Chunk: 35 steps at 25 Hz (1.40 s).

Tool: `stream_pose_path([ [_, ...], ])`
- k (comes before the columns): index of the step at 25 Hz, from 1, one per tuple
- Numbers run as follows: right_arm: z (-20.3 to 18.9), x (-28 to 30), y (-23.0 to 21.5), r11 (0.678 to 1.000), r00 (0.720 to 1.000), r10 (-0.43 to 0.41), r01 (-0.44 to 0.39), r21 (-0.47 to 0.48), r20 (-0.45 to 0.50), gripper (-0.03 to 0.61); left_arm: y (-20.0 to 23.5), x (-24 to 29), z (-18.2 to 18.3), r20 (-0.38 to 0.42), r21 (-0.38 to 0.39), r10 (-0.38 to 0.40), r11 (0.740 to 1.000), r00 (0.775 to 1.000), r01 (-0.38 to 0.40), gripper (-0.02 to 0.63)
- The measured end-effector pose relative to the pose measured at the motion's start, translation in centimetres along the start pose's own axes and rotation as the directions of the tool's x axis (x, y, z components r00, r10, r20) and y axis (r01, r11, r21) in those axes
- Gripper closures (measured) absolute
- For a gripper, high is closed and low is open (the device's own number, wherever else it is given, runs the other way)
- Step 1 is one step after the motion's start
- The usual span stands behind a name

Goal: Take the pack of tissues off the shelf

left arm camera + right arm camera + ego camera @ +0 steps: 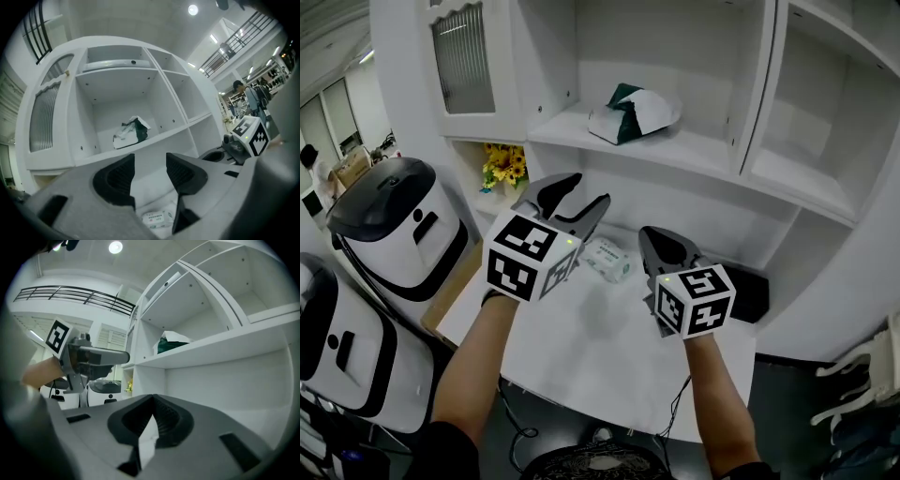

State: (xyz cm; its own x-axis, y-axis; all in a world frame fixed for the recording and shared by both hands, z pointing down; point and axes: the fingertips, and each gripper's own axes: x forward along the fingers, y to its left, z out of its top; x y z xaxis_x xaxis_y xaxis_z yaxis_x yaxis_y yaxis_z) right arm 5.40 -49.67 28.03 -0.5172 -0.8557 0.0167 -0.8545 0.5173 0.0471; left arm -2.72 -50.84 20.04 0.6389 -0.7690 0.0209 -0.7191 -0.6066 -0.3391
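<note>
Hovering over white table (pixel 581 352), left claw (pixel 150 165) wide, empty, right claw (pixel 152 404) closed, tissue pack (pixel 630 114) on shelf (pixel 703 152)

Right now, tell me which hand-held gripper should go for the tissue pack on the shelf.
Left. The left hand-held gripper has its jaws apart, and in its view the pack of tissues lies on the shelf just above their gap. The right hand-held gripper has its jaws together.
</note>
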Motion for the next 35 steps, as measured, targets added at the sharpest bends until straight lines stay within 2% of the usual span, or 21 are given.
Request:
stream_pose_path([
  [5,0.2,0.5,-0.5,1.0,1.0,-0.001,0.001,0.004,0.008,0.574,0.7,1.8,2.8,0.007,0.123,-0.022,0.992,1.0,0.021,0.394],
  [11,0.1,0.9,-0.8,1.0,1.0,-0.015,0.015,0.016,0.007,0.574,2.1,3.2,4.8,0.001,0.219,-0.049,0.975,0.999,0.048,0.394],
  [16,-0.2,1.4,-0.9,0.999,0.998,-0.054,0.054,0.006,-0.009,0.574,3.3,4.7,6.8,0.011,0.313,-0.091,0.946,0.996,0.083,0.394],
  [22,-0.7,1.7,-1.0,0.991,0.991,-0.134,0.135,0.015,-0.024,0.574,3.6,6.9,7.9,-0.012,0.399,-0.194,0.899,0.981,0.182,0.362],
  [31,-1.8,0.6,-1.9,0.967,0.966,-0.254,0.255,0.024,-0.053,0.574,3.5,10.2,7.6,-0.058,0.441,-0.282,0.853,0.958,0.278,0.324],
  [35,-2.2,0.0,-2.1,0.956,0.954,-0.291,0.293,0.024,-0.065,0.574,3.4,11.4,7.1,-0.082,0.441,-0.304,0.843,0.949,0.308,0.322],
])
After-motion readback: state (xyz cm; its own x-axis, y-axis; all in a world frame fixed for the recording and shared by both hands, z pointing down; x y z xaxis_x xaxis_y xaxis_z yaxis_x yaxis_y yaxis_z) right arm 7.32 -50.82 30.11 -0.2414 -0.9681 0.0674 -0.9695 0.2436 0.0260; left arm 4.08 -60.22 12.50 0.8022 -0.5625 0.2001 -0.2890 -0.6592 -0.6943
